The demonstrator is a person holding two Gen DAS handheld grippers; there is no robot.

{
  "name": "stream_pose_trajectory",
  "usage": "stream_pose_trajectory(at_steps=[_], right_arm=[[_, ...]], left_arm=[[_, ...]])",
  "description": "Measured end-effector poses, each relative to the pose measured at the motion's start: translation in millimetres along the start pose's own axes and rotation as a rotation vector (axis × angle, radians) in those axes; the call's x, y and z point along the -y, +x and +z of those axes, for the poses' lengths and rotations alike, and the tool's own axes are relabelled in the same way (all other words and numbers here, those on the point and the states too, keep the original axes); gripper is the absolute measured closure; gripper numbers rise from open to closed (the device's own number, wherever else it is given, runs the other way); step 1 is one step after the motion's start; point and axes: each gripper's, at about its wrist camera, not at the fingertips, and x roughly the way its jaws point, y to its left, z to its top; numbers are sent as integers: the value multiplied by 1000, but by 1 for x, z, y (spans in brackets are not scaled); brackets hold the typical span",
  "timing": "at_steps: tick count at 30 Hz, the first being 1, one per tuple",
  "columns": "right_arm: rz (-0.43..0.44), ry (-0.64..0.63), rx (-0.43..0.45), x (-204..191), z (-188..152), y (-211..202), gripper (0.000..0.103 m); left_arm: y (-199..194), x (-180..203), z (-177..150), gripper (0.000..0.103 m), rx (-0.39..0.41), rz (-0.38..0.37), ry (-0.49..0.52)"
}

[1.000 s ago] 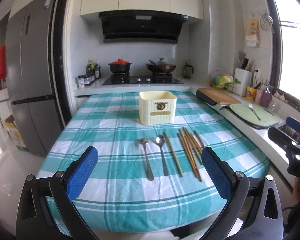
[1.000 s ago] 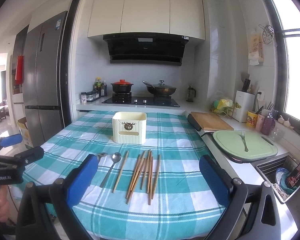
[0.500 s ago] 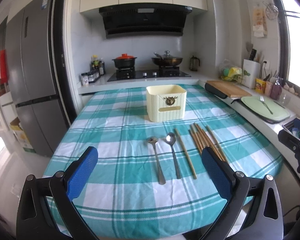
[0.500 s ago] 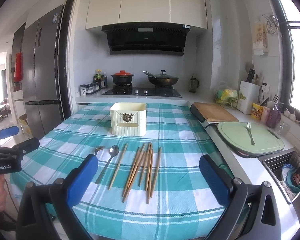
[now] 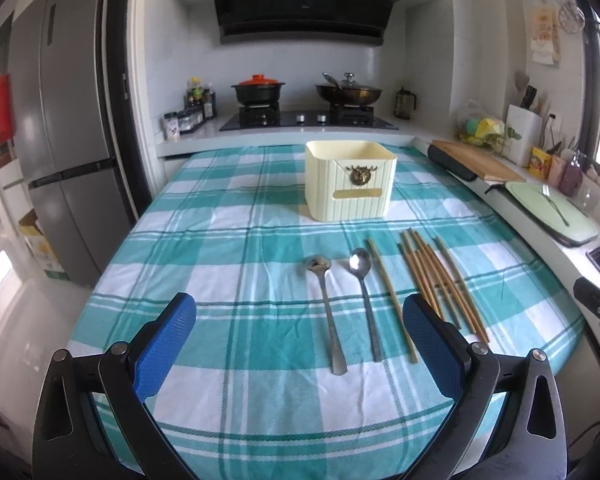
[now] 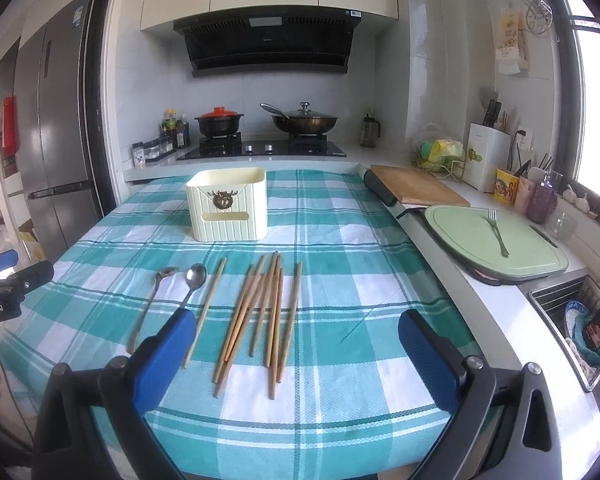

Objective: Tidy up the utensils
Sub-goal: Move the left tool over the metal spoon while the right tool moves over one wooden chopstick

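Very little lettering can be read. At the left edge of the right wrist view, the black body of the left tongs (image 6: 4,280) carries white print; the visible part reads "nRobot.AI", with its beginning cut off by the frame edge. The fridge (image 6: 60,140) at the upper left has a small blue and white sticker near its top corner, too small to read. A paper notice (image 6: 512,42) hangs on the wall tiles at the upper right with rows of print that cannot be made out. A yellow packet (image 6: 506,192) at the right shows red lettering, also unreadable.
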Motion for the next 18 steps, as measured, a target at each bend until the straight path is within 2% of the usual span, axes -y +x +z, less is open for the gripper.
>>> stream_pose_trajectory(at_steps=[7, 18], right_arm=[[-8, 47, -58, 15, -6, 33, 0], [-52, 99, -125, 35, -13, 76, 0]], left_arm=[[35, -1, -6, 1, -57, 11, 0], [90, 24, -8, 1, -94, 54, 94]])
